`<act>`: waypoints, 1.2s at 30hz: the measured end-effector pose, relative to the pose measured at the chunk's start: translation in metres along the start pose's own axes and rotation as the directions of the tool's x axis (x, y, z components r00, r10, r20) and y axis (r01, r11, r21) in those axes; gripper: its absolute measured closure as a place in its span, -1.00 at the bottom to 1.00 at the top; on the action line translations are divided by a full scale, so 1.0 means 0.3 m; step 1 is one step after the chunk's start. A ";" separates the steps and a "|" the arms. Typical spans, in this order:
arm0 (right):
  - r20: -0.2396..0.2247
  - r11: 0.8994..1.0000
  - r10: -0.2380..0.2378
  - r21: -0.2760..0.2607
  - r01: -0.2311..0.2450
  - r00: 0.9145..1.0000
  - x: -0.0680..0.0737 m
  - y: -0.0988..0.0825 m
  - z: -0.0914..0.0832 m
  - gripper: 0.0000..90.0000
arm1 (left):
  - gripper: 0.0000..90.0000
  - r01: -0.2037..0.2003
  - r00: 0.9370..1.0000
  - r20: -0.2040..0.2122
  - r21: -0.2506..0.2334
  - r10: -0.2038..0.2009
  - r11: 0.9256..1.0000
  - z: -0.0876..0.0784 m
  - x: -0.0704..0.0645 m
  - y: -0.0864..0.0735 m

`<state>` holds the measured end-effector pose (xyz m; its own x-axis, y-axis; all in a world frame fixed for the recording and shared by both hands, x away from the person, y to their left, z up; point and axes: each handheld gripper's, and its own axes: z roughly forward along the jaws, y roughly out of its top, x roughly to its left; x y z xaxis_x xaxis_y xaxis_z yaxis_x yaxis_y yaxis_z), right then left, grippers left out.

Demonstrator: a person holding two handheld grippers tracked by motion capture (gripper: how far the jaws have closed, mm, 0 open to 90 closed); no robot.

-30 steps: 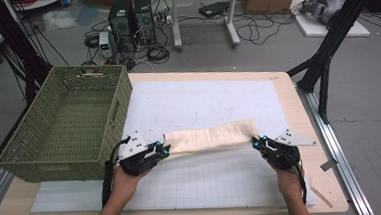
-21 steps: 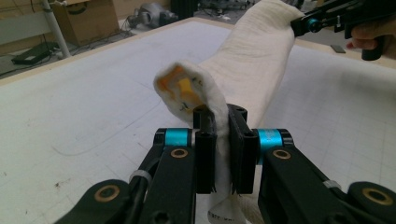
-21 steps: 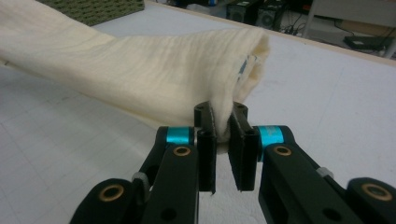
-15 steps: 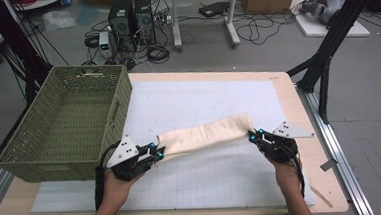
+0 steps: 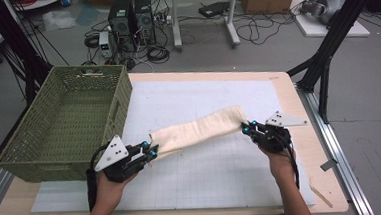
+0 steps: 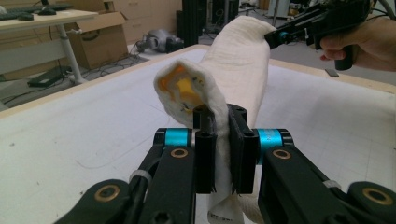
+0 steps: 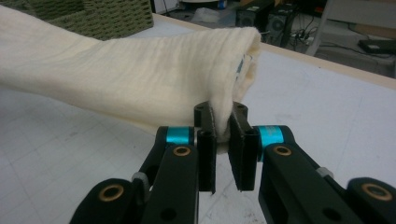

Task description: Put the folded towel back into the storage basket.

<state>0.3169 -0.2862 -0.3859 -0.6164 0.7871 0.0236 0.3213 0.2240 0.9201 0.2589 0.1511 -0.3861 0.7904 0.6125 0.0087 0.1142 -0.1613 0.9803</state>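
The cream folded cloth hangs stretched between the two grippers above the middle of the worktop, its right end higher and farther than its left. Against the frames from a second ago it has come up off the white gridded mat: then it lay sagging low near the front, now it spans clear of the surface and both hands have shifted up and slightly left. That suggests the cloth is being carried as one piece, probably toward the green woven basket at the left, which stands close beside the left hand.

The left gripper is clamped tight on the near-left end, its jaws pinching several layers; the right gripper is likewise closed on a fold at the right end. In the high view the left gripper sits just right of the basket's near corner and the right gripper near the worktop's right side.

Some things stay unclear. A yellow-orange patch shows inside the curled end in the left gripper view, but what it is cannot be told. How many layers the cloth has, and whether its underside brushes the mat at mid-span, is hard to judge. The person's forearms are cut off by the bottom edge.
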 end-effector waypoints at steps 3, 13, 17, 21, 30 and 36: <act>-0.002 1.000 -0.008 -0.001 0.008 1.000 0.005 0.020 0.009 0.83 | 0.83 0.007 1.000 -0.012 -0.013 -0.007 1.000 -0.012 0.003 0.006; -0.019 0.999 -0.036 -0.022 0.036 0.999 0.014 0.089 0.054 0.83 | 0.83 0.007 0.999 -0.041 -0.026 -0.008 1.000 -0.052 0.005 0.017; -0.026 0.999 -0.044 -0.020 0.043 0.999 0.020 0.115 0.080 0.83 | 0.83 0.013 0.999 -0.049 -0.029 -0.014 0.999 -0.071 0.012 0.020; -0.032 0.998 -0.060 -0.021 0.060 0.998 0.034 0.153 0.113 0.83 | 0.83 0.016 0.998 -0.063 -0.049 -0.019 0.999 -0.101 0.021 0.028; -0.035 0.995 -0.093 -0.023 0.093 0.995 0.077 0.276 0.207 0.83 | 0.83 0.023 0.994 -0.100 -0.080 -0.031 0.997 -0.162 0.041 0.041; -0.039 0.993 -0.117 -0.026 0.116 0.992 0.101 0.344 0.267 0.83 | 0.83 0.014 0.991 -0.130 -0.077 -0.024 0.997 -0.187 0.052 0.042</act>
<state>0.3891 -0.1931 -0.3215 -0.6773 0.7325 -0.0689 0.2291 0.2989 0.9264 0.2390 0.2021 -0.3625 0.7026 0.7115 0.0105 0.0785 -0.0921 0.9926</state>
